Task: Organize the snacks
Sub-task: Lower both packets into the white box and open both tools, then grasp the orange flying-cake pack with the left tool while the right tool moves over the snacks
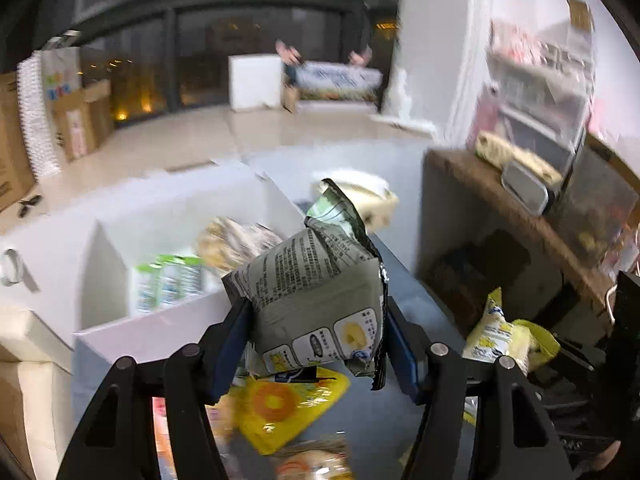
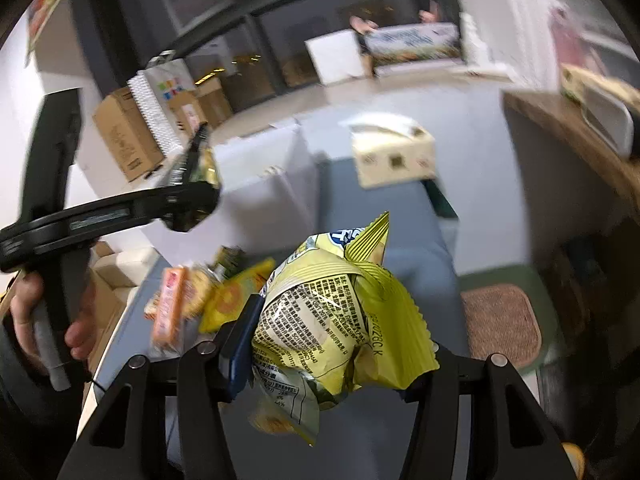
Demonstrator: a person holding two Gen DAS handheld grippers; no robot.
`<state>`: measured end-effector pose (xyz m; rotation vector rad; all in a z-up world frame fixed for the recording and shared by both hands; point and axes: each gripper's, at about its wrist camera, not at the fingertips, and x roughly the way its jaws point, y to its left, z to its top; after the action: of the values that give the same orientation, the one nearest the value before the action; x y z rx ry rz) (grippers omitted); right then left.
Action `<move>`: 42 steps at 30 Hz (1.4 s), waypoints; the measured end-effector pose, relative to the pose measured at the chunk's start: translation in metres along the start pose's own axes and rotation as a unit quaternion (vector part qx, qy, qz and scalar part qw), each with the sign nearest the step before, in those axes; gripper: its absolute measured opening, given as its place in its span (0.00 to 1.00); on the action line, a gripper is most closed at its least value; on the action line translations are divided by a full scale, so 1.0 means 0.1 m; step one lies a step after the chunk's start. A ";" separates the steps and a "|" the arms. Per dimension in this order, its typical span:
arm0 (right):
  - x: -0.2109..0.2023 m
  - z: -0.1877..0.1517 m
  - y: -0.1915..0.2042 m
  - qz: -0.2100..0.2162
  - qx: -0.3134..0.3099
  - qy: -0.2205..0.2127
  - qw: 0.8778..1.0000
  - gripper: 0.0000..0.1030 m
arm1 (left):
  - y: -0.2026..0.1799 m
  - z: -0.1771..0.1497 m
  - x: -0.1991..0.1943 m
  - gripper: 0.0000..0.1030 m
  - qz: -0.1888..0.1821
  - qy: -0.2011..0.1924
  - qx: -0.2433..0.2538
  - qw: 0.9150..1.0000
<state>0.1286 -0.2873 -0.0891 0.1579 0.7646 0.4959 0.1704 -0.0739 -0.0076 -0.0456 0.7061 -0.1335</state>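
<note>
My left gripper [image 1: 314, 320] is shut on a grey-green snack bag [image 1: 308, 268], held up above the table beside the white divided box [image 1: 160, 322]. That box holds green-and-white packs [image 1: 168, 284] and a round pale pack [image 1: 236, 240]. My right gripper [image 2: 340, 340] is shut on a crumpled yellow snack bag [image 2: 332, 304] over the grey table [image 2: 400, 232]. In the right wrist view the left gripper [image 2: 192, 188] shows at the left with a person's hand [image 2: 48, 320] on its handle. Loose snacks lie below: a yellow pack with an orange ring [image 1: 284, 404] and an orange pack [image 2: 170, 308].
A tissue box [image 2: 394, 152] stands at the table's far end. To the right a wooden shelf [image 1: 500, 200] carries stacked items, with a stool with a woven seat [image 2: 500, 324] below. Cardboard boxes [image 2: 124, 132] stand on the floor at the left by a dark window.
</note>
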 end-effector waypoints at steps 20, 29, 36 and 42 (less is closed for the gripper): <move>1.50 1.81 1.25 0.036 -0.106 0.010 0.994 0.57 | 1.58 0.73 0.36 0.68 0.074 -0.058 -0.050 0.994; 2.07 1.97 1.10 -0.006 -0.093 0.049 0.994 1.00 | 1.82 0.50 0.69 1.00 0.071 -0.009 -0.062 0.995; 1.93 1.94 0.97 0.000 -0.074 0.033 0.997 1.00 | 1.89 0.37 0.47 1.00 0.062 -0.029 -0.063 0.996; 1.53 1.86 1.02 0.016 -0.104 0.004 0.994 1.00 | 1.87 0.11 -0.01 1.00 0.018 -0.057 -0.088 0.994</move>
<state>0.3144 -0.1165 -0.0191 -0.0263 0.7134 0.6035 0.1968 0.1112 -0.0146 -0.2068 0.6031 -0.0336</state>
